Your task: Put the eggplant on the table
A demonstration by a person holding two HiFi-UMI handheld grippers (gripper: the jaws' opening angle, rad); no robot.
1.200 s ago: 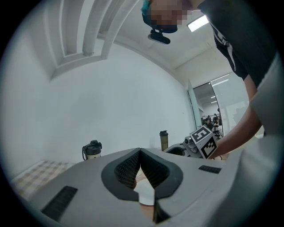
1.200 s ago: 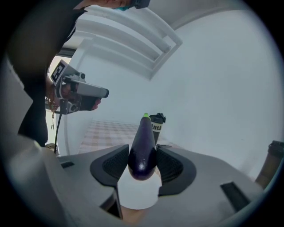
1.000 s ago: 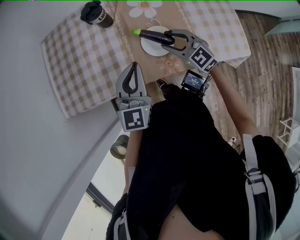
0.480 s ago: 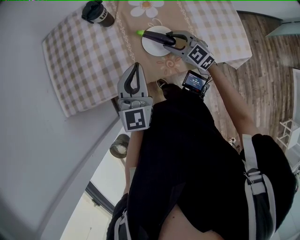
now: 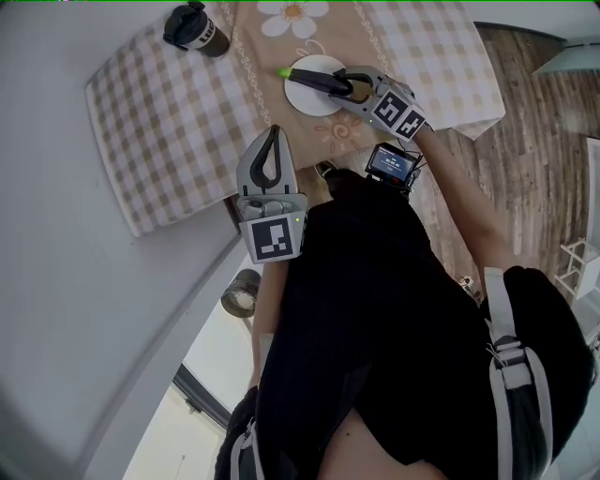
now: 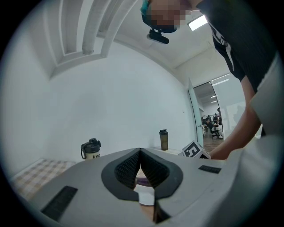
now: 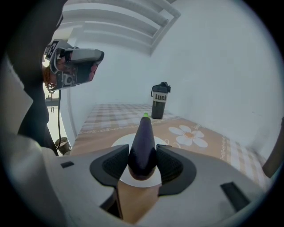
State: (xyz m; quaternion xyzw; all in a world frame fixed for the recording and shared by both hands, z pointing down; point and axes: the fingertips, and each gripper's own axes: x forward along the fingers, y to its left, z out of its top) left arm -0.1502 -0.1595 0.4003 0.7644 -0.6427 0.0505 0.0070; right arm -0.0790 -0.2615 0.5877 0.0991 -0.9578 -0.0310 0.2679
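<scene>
A dark purple eggplant [image 5: 317, 81] with a green stem end hangs over the white plate [image 5: 307, 99] on the checked tablecloth. My right gripper [image 5: 330, 82] is shut on its thick end. In the right gripper view the eggplant [image 7: 143, 144] sticks forward between the two pads, over the plate [image 7: 120, 142]; I cannot tell whether it touches the plate. My left gripper [image 5: 272, 133] is at the table's near edge, shut and holding nothing. In the left gripper view the left gripper [image 6: 140, 151] has its pads together.
A dark flask [image 5: 193, 28] stands at the table's far left corner, and shows again as the flask [image 7: 159, 102] beyond the plate. The tablecloth [image 5: 169, 112] has a beige flowered runner down its middle. A roll of tape [image 5: 241, 292] lies on the floor by the wall.
My right gripper has sunk toward the plate with the eggplant in it, tipping slightly further down. The left gripper has stayed put.
</scene>
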